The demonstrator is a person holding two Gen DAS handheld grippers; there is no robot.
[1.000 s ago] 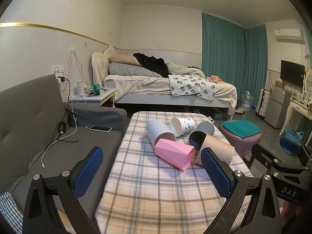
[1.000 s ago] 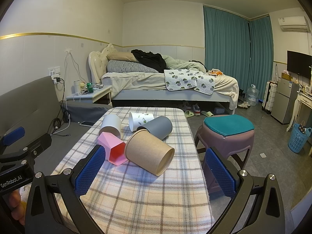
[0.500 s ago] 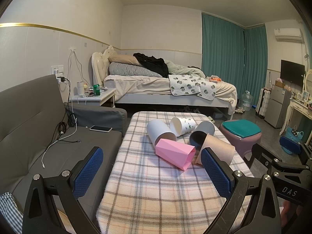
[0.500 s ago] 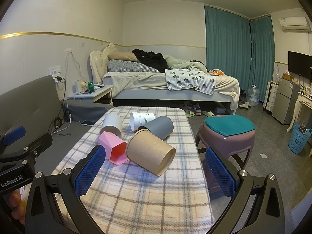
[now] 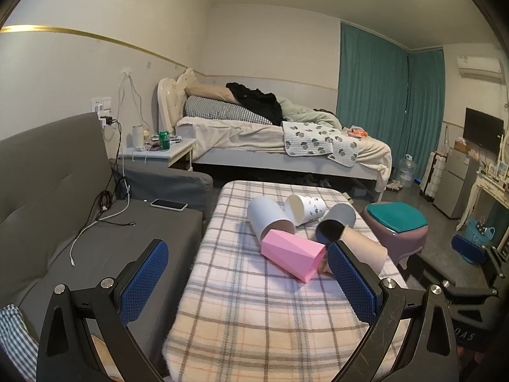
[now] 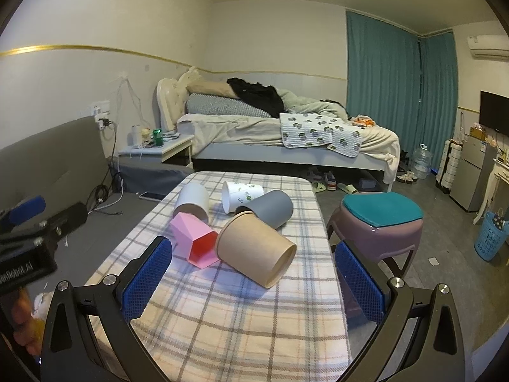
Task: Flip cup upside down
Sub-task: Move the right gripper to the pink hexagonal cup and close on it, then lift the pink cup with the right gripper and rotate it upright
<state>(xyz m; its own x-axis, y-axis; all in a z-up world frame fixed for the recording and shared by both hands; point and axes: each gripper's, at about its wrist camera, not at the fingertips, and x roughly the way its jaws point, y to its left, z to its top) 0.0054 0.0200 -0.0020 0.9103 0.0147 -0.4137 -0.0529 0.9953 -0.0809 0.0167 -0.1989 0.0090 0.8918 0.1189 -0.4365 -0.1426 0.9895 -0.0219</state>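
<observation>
Several cups lie on their sides in a cluster on the plaid-covered table (image 6: 222, 318): a brown paper cup (image 6: 257, 251), a pink faceted cup (image 6: 194, 238), a grey cup (image 6: 270, 210), a white cup (image 6: 192, 202) and a white leaf-print cup (image 6: 241, 194). The left wrist view shows the pink cup (image 5: 292, 254), white cup (image 5: 268, 219), print cup (image 5: 305, 208), grey cup (image 5: 335, 222) and brown cup (image 5: 366, 251). My right gripper (image 6: 251, 273) is open and empty, just short of the brown cup. My left gripper (image 5: 248, 280) is open and empty, in front of the pink cup.
A grey sofa (image 5: 63, 210) with a phone (image 5: 168, 204) and cables lies left of the table. A purple stool with a teal seat (image 6: 381, 219) stands at its right. A bed (image 6: 286, 133) and nightstand (image 6: 159, 149) are behind.
Both grippers have risen and moved slightly forward toward the cups, so the cups sit lower and larger in view. Both stay open. The cups have not moved.
</observation>
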